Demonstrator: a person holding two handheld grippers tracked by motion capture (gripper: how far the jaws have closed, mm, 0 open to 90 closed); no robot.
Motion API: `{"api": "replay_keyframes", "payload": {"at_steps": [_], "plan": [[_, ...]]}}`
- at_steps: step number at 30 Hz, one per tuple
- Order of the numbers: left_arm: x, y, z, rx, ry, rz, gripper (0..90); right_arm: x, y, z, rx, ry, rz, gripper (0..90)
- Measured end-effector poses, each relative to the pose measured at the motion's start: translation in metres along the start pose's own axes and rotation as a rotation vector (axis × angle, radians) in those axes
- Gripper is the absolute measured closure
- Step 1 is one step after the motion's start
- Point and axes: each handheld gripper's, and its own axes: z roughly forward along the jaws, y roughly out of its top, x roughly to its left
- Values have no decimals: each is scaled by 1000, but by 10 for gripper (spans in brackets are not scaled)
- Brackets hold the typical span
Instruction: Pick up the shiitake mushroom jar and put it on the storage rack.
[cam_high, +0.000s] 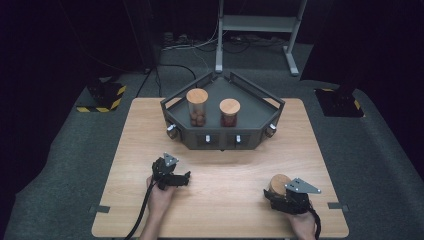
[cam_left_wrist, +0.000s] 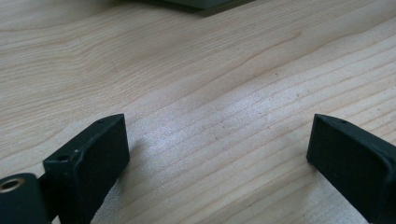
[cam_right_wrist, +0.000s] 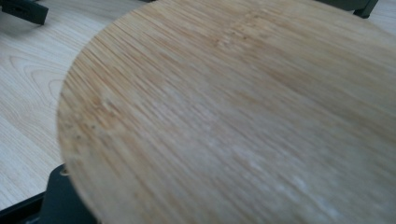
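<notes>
Bamboo-lidded jar (cam_high: 278, 184) sits near the table's front right corner, clamped in the right gripper (cam_high: 281, 192) — jaws closed tight on it, probably low on the body, since the round lid (cam_right_wrist: 243, 112) fills the right gripper view from just above. Lid: flat disc, fine straight bamboo grain, matte. Jar body is hidden by the gripper. Left gripper (cam_high: 186, 176) rests on the light wood-grain table (cam_high: 225, 170) well apart from the jar, jaws spread wide, nothing between them — likely on standby. Farther back, a dark angular metal tray (cam_high: 220, 137) with raised rails holds two more jars (cam_high: 197, 107) with matching lids, clear walls, brown round contents; the held one likely belongs with them.
</notes>
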Motion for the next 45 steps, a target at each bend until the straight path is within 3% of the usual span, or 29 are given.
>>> {"api": "replay_keyframes", "payload": {"at_steps": [27,38,45], "plan": [[0,0,0,-1,0,-1,58,-2,41,11,-10,23,-4,251],[0,0,0,-2,0,-1,58,-7,56,13,-23,21,41,250],[0,0,0,0,0,1,59,-9,68,13,-36,16,40,251]]}}
